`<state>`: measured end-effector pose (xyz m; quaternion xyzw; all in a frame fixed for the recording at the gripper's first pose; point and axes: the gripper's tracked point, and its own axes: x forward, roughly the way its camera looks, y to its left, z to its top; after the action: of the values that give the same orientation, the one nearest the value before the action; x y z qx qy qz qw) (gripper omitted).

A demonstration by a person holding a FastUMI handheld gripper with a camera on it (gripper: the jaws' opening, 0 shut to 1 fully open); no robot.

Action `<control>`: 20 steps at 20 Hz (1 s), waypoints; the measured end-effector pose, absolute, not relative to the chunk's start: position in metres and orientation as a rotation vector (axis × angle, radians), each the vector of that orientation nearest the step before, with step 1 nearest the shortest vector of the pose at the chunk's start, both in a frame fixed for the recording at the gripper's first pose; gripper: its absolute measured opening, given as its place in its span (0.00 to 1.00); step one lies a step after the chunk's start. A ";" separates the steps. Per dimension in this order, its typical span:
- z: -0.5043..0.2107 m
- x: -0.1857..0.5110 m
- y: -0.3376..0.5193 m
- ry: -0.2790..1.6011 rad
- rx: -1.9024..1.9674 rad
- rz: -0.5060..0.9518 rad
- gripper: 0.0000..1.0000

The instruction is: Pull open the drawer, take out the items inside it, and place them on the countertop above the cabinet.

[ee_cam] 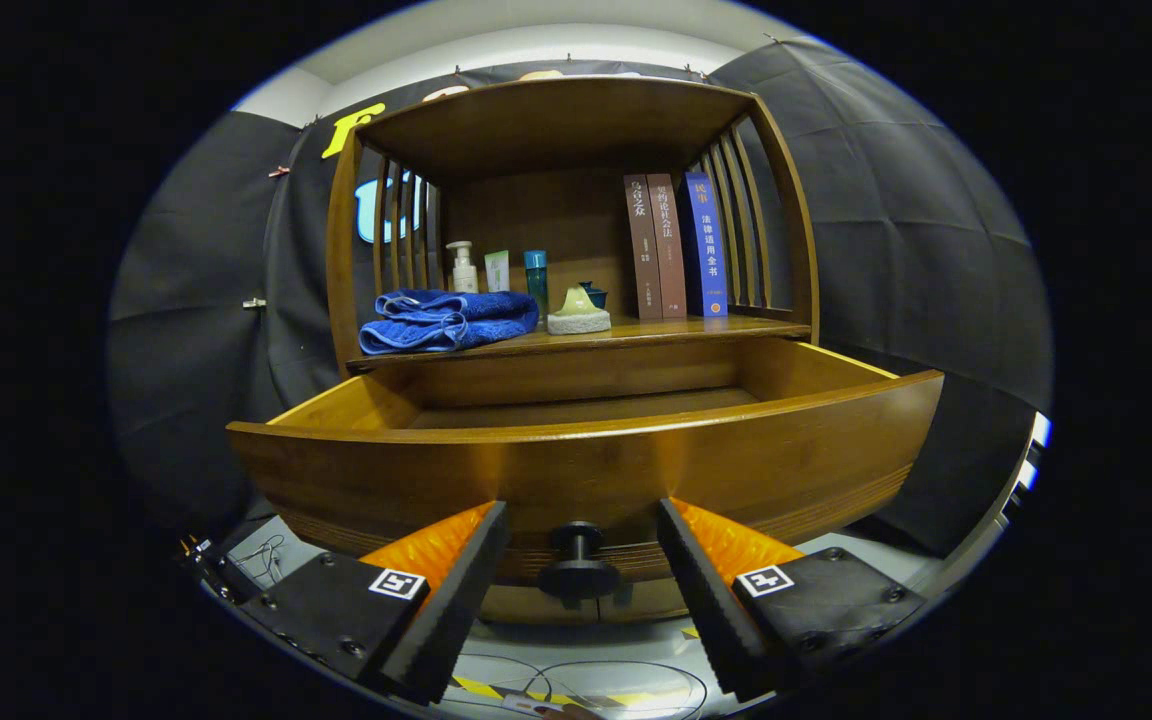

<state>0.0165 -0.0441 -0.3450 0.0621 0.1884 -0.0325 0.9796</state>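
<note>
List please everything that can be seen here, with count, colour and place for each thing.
drawer: one, brown wood, pulled open below the countertop
knob: one, black, on the drawer front, between the gripper's fingers
countertop: one, brown wood, above the drawer
towel: one, blue, folded, at the countertop's left
pump bottle: one, white, behind the towel
tube: one, pale, beside the pump bottle
tall bottle: one, teal, right of the tube
small green item on a white pad: one, mid countertop
books: three, two brown and one blue, upright at the right
gripper: one, open, fingers either side of the knob, not touching it
</note>
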 end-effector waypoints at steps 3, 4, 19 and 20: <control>-0.342 0.035 -0.047 0.374 0.130 -0.064 0.97; -0.340 0.043 -0.047 0.365 0.132 -0.065 0.97; -0.356 0.137 -0.050 0.364 0.115 -0.062 0.97; -0.356 0.142 -0.051 0.364 0.116 -0.063 0.97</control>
<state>0.1420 -0.0507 -0.3564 0.0575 0.1808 -0.0311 0.9813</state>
